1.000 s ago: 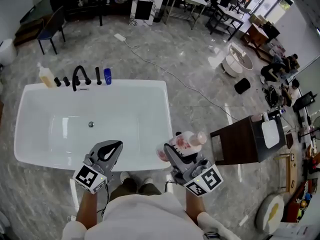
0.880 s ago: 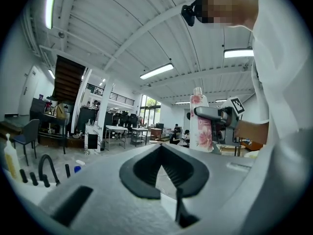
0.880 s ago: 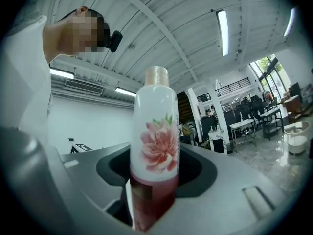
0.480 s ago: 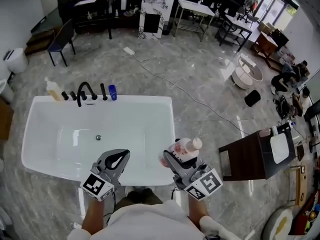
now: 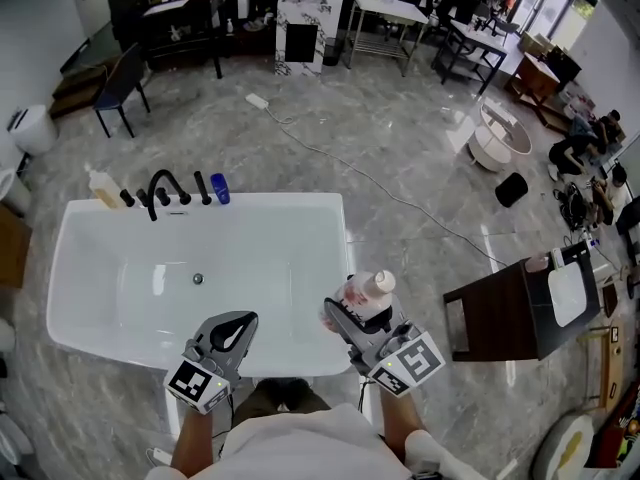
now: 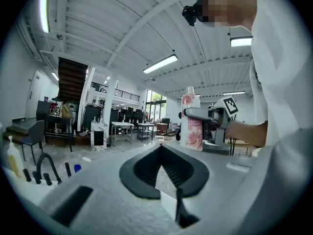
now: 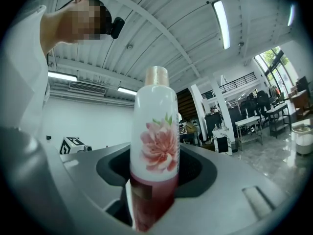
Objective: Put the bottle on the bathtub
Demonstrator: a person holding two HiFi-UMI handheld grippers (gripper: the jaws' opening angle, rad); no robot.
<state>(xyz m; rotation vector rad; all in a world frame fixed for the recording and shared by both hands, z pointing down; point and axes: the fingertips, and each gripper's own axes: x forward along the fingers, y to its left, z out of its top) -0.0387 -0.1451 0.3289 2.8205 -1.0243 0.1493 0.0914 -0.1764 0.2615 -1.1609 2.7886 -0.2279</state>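
A white bottle [image 5: 366, 292] with a pink flower print and a pinkish cap stands upright between the jaws of my right gripper [image 5: 347, 314], which is shut on its lower part [image 7: 155, 146]. It hangs just beyond the near right corner of the white bathtub [image 5: 335, 230]. My left gripper [image 5: 233, 330] is over the tub's near rim, shut with nothing in it [image 6: 161, 153]. From the left gripper view the bottle [image 6: 190, 120] and right gripper [image 6: 204, 113] show off to the right.
On the tub's far rim stand a black faucet set [image 5: 162, 190], a small blue bottle [image 5: 219, 188] and a yellowish bottle [image 5: 101, 184]. A dark wooden cabinet [image 5: 500, 308] is to the right. A cable [image 5: 385, 193] runs across the marble floor.
The right gripper with the bottle has drawn a little closer to the tub's near right corner. The left gripper stays shut over the near rim.
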